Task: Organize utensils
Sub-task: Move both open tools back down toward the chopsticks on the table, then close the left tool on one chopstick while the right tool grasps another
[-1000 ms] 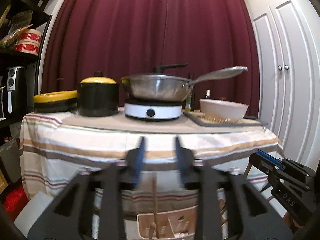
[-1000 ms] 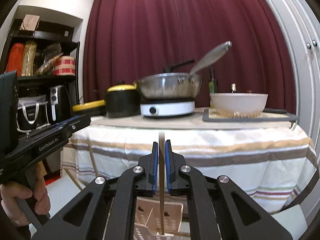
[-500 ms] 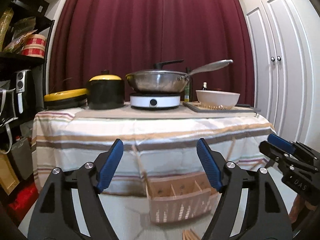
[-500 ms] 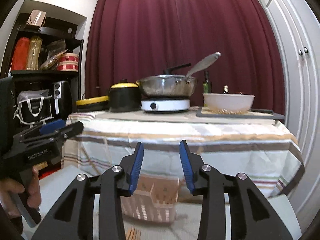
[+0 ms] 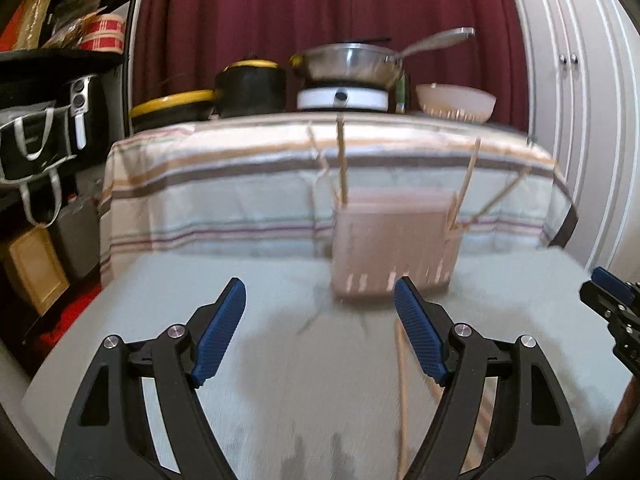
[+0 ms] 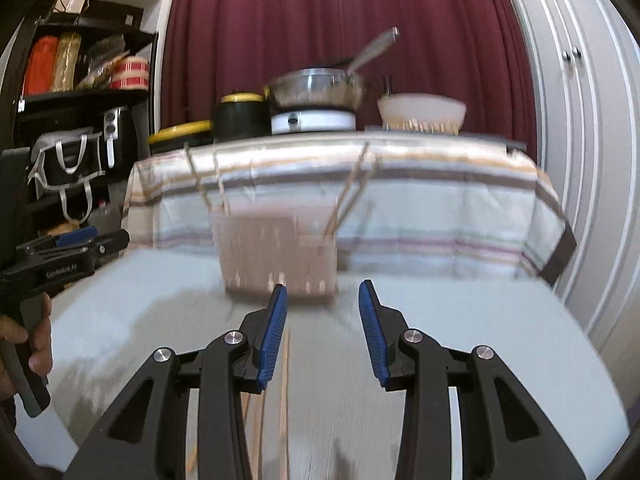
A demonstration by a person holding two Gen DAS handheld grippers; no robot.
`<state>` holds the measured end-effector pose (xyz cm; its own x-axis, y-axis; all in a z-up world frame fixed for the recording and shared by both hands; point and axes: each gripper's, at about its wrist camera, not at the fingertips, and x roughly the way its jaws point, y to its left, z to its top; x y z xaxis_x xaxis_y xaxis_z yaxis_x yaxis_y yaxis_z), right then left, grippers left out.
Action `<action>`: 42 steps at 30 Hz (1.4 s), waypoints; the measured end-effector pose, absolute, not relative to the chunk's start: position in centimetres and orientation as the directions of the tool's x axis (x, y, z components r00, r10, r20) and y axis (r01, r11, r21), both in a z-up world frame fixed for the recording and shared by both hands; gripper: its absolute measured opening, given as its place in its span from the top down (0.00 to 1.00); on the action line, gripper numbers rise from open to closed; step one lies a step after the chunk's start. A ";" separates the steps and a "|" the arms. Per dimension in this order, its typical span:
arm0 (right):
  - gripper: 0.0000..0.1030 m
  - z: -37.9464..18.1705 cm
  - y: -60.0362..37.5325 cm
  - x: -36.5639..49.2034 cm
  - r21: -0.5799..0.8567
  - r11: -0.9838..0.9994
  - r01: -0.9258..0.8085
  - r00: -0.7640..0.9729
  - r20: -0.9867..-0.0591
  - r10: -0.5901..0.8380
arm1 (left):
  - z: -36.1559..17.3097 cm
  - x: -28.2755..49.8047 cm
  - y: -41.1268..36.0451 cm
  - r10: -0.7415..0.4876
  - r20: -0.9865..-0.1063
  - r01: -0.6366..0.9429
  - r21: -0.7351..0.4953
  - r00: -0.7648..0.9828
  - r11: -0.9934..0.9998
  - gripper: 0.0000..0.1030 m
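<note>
A pink slotted utensil holder [image 5: 394, 248] stands on a pale grey surface, with several wooden chopsticks [image 5: 341, 160] sticking up from its corners; it also shows in the right wrist view [image 6: 278, 256]. Loose chopsticks [image 5: 401, 380] lie on the surface in front of it, also in the right wrist view [image 6: 284, 384]. My left gripper [image 5: 320, 332] is wide open and empty, short of the holder. My right gripper [image 6: 323, 328] is open and empty, just before the holder. Both views are motion-blurred.
Behind stands a table with a striped cloth [image 5: 240, 168], carrying a wok [image 5: 348, 64] on a hob, a black-and-yellow pot [image 5: 250, 88] and a white bowl [image 5: 456, 102]. Black shelves [image 6: 80, 100] stand left, white cupboard doors [image 6: 580, 120] right.
Both grippers let go of chopsticks, opened and pulled back and tilted down. The holder and loose chopsticks on the surface have come into view.
</note>
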<state>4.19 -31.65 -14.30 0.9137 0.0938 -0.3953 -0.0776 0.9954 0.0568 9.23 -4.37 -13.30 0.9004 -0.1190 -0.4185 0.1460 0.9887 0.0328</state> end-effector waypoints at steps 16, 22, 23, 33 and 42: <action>0.69 -22.7 -30.4 -1.2 0.082 0.988 -0.132 0.815 -0.559 0.155 | -21.3 4.3 -3.7 -0.099 -0.573 0.134 0.018 0.813 0.991 0.34; 0.82 -24.4 -30.5 -1.4 0.088 0.988 -0.126 0.789 -0.595 0.154 | -22.7 3.7 -4.2 -0.113 -0.603 0.142 0.001 0.789 0.990 0.34; 0.86 -24.3 -30.6 -1.4 0.090 0.988 -0.125 0.789 -0.595 0.154 | -22.8 3.7 -4.2 -0.115 -0.606 0.143 -0.001 0.787 0.990 0.34; 0.90 -24.4 -31.1 -1.4 0.086 0.992 -0.094 0.799 -0.588 0.127 | -23.8 3.4 -5.7 -0.139 -0.619 0.171 -0.009 0.773 0.985 0.40; 0.90 -24.4 -31.1 -1.5 0.087 0.992 -0.093 0.802 -0.583 0.127 | -24.7 3.2 -6.9 -0.173 -0.638 0.223 -0.002 0.750 0.975 0.50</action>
<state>-1.49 -31.11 -24.43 0.8023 0.1270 -0.5833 -0.0934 0.9918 0.0874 3.24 -6.94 -24.75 0.7505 -0.1730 -0.6379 0.2230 0.9748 -0.0020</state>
